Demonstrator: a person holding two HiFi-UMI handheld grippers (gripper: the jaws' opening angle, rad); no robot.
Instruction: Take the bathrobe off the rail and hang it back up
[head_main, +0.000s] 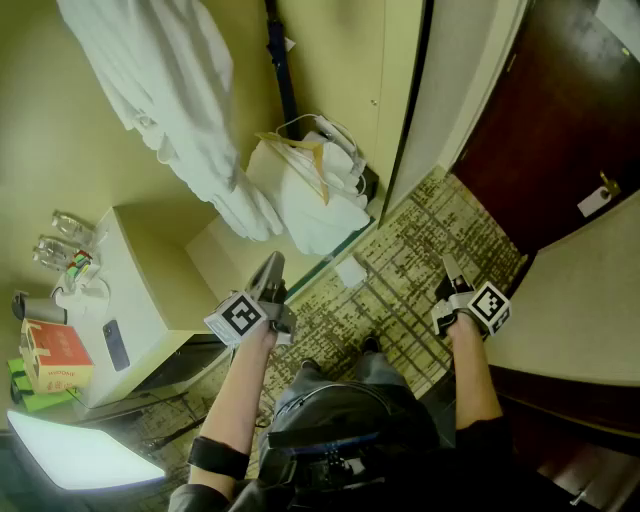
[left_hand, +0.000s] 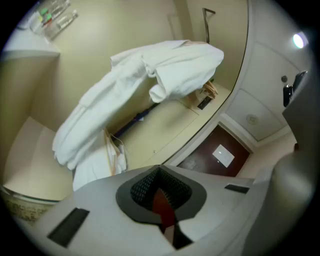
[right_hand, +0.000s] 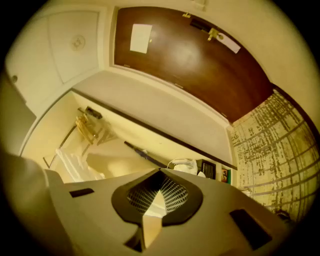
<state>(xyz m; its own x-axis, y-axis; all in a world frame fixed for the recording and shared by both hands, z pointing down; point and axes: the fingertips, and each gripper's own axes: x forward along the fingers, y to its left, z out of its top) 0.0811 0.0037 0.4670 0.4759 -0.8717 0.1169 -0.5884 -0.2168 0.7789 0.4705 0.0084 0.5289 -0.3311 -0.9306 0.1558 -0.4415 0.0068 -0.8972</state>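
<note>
Closet wall (head_main: 60, 150): bathrobe (head_main: 165, 95) hangs lengthwise up-left, nearest left gripper (head_main: 275, 264), right gripper (head_main: 449, 266) farther off; both pressed together, empty.

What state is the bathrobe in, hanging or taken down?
Hanging. The bathrobe drapes down from above in the head view, sleeve dangling free; left gripper and right gripper are apart from it, holding nothing.

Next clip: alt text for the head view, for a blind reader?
The left gripper and right gripper, both shut and empty, are held low before a white bathrobe hanging at upper left. A white bag sits beside it, with patterned carpet and a dark door at right.
</note>
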